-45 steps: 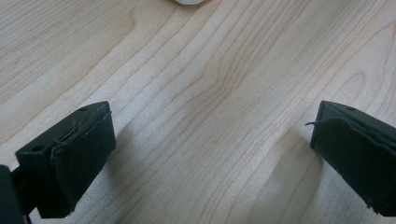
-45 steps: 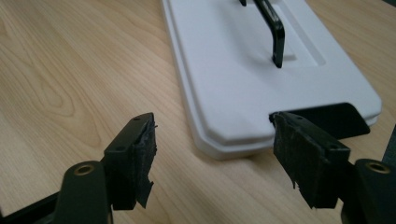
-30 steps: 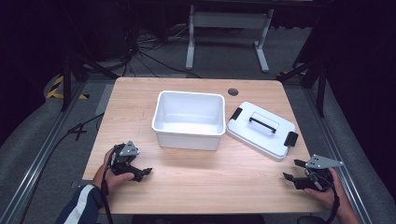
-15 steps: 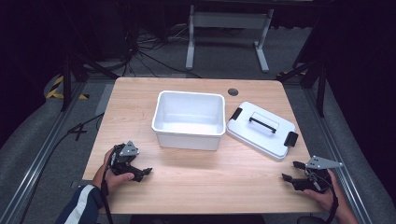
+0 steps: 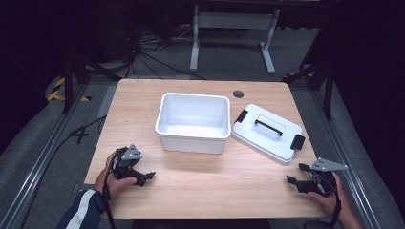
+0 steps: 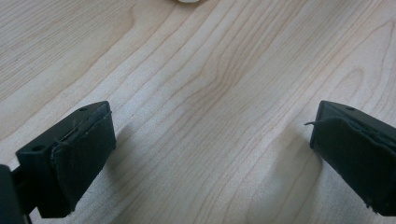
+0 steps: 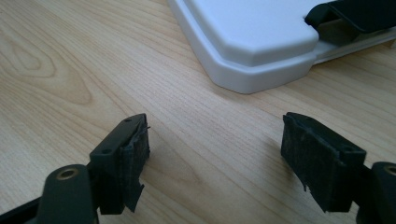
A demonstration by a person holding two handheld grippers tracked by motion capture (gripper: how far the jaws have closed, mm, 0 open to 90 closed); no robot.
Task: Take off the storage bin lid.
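White plastic lid [image 5: 268,131] with black bar handle [image 5: 269,125] looks light, stiff, slick; grab that handle. Right tool [image 5: 297,173] and left tool [image 5: 146,176] sit open, empty, on wooden bench [image 5: 210,181].

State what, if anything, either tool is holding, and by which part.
Nothing is held. The left tool and right tool both stand open over the bare table.
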